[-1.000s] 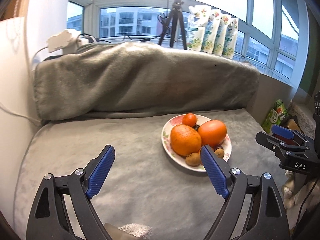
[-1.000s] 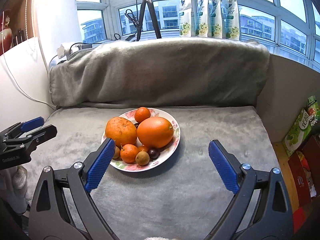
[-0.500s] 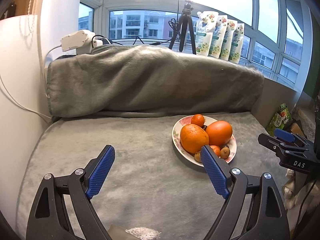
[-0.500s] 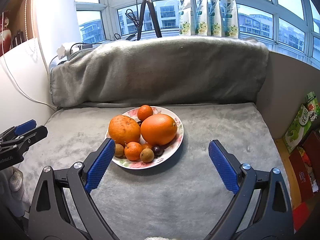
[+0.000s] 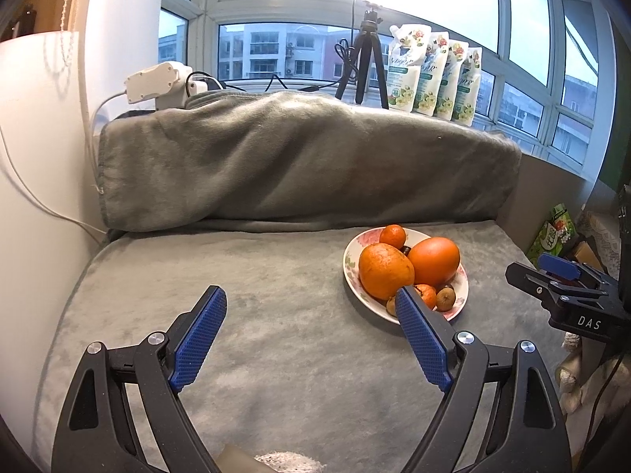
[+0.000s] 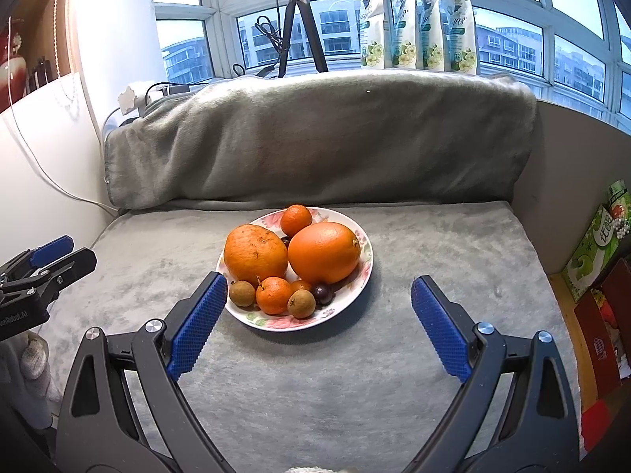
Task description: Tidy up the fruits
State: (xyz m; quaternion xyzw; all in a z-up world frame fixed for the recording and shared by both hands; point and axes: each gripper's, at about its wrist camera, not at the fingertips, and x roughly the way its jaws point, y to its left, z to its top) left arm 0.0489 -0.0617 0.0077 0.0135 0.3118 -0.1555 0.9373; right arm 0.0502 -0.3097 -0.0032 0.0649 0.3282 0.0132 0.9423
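All the fruit sits together on the flowered plate [image 6: 357, 295], and the plate rests on the flat grey blanket [image 6: 434, 244]. I see no fruit on the blanket around the plate. That is how a tidy job would look, but it is also how things would look if the fruit is to be sorted out of the plate, so I cannot say which it is.

On the plate, the two big oranges lie side by side in the middle. The rough orange [image 6: 255, 254] is on the left and the smooth orange [image 6: 324, 252] is on the right. The smooth one is a bit egg-shaped, and its long side runs left to right, with the small stem dot at its right end. A small tangerine [image 6: 296, 219] sits behind them, by the far rim. At the near rim are another small tangerine [image 6: 273, 295], two brown longans [image 6: 301, 303] and a dark round fruit [image 6: 322, 293]. I think the little ones stay put because the big oranges and the raised rim keep them from rolling.

The right gripper [image 6: 318, 325] is held just in front of the plate, its jaws wide apart and holding nothing. The left gripper [image 5: 309, 333] is held to the left of the plate, also wide apart and empty, with its right finger covering the near rim in its view.
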